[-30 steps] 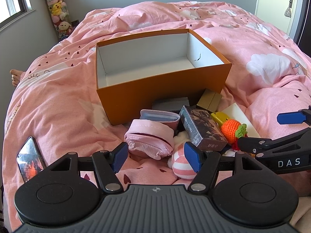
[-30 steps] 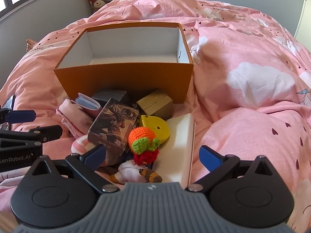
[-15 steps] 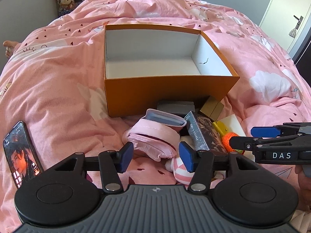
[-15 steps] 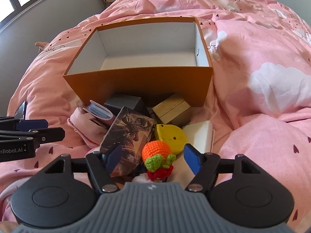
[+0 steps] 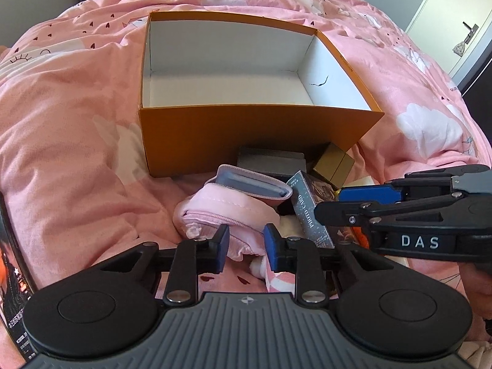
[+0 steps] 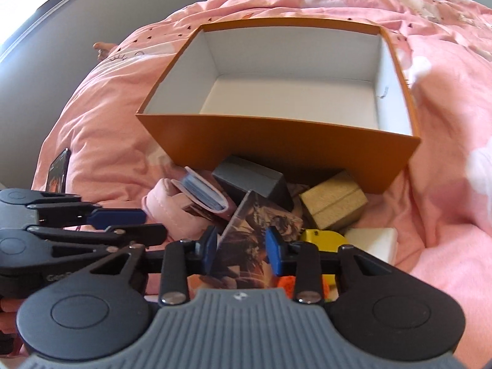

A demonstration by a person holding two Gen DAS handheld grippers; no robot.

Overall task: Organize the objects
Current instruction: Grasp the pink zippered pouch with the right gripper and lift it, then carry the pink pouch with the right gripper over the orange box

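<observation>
An empty orange box (image 5: 258,123) with a white inside stands on the pink bed. In front of it lies a pile of small things. My left gripper (image 5: 246,244) is closing its jaws on the near edge of a pink zip pouch (image 5: 221,212), whose soft cloth fills the gap between the pads. My right gripper (image 6: 241,249) is closing on a dark photo card box (image 6: 246,246), which stands tilted on edge between the pads. The left wrist view shows the same card box (image 5: 310,212) between the right gripper's fingers.
Against the orange box (image 6: 276,144) sit a grey box (image 6: 252,178), a gold box (image 6: 333,203) and a pink card holder (image 5: 255,184). A yellow disc (image 6: 323,236), a white box (image 6: 372,240) and an orange crochet toy (image 6: 286,283) lie at the right. A phone (image 6: 58,169) lies left.
Both grippers came forward and down onto the pile, and their jaws narrowed from wide apart. The card box went from lying flat to tilted up between the right jaws.
</observation>
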